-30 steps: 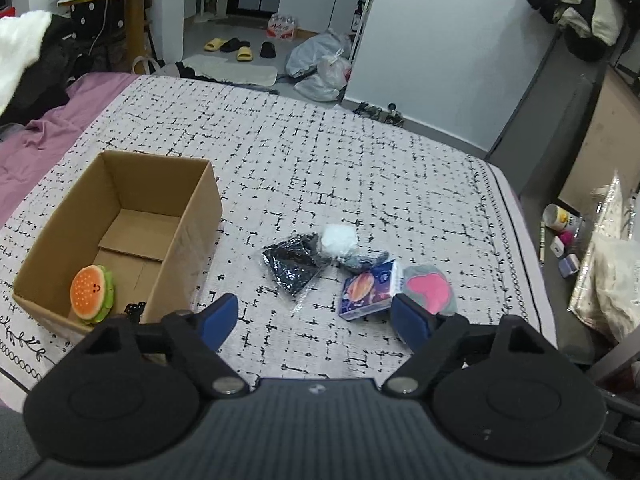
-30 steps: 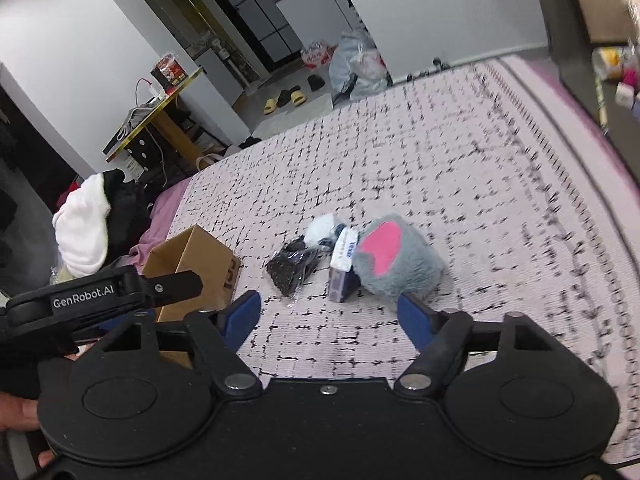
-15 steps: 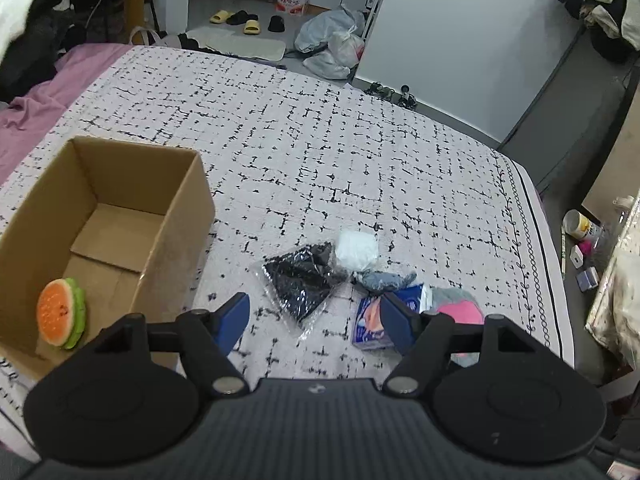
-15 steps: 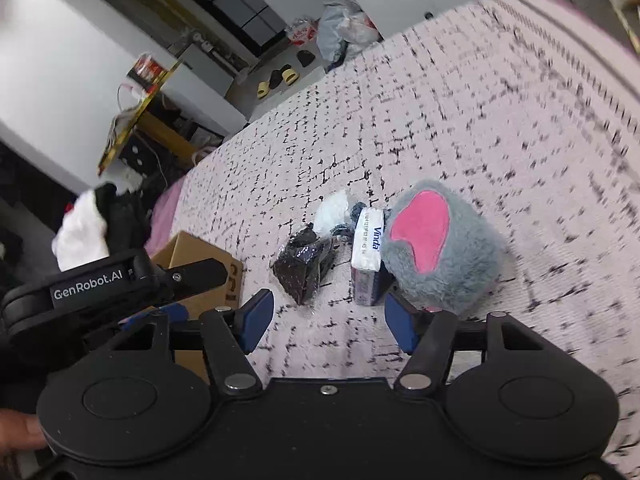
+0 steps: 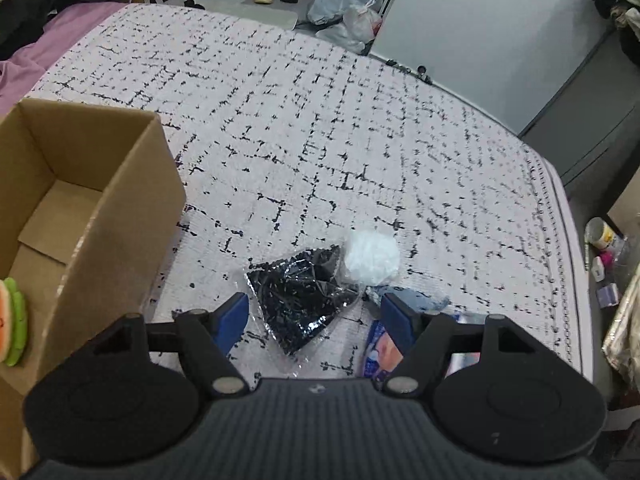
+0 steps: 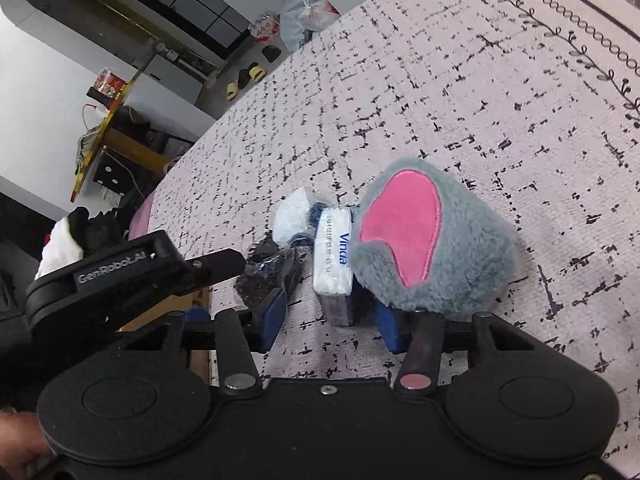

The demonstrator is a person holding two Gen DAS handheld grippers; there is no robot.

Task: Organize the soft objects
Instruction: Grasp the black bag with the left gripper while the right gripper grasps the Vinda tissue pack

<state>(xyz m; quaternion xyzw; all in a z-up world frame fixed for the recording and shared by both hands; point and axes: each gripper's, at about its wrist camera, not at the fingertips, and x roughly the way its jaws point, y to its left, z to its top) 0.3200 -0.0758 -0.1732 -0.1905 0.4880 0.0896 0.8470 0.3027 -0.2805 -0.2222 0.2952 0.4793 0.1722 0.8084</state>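
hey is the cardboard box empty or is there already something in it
Not empty. The open cardboard box already holds a burger-shaped plush at its near end; the rest of the visible floor is bare cardboard.

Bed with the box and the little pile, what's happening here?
A person holds a two-finger tool in each hand over a patterned bed, sorting soft things into a cardboard box that already holds a burger-shaped plush. The left tool hovers open over a clear bag of black bits, with nothing gripped. The right tool is closing around a Vinda tissue pack beside a grey plush with a pink patch, its pads not yet pressing it.
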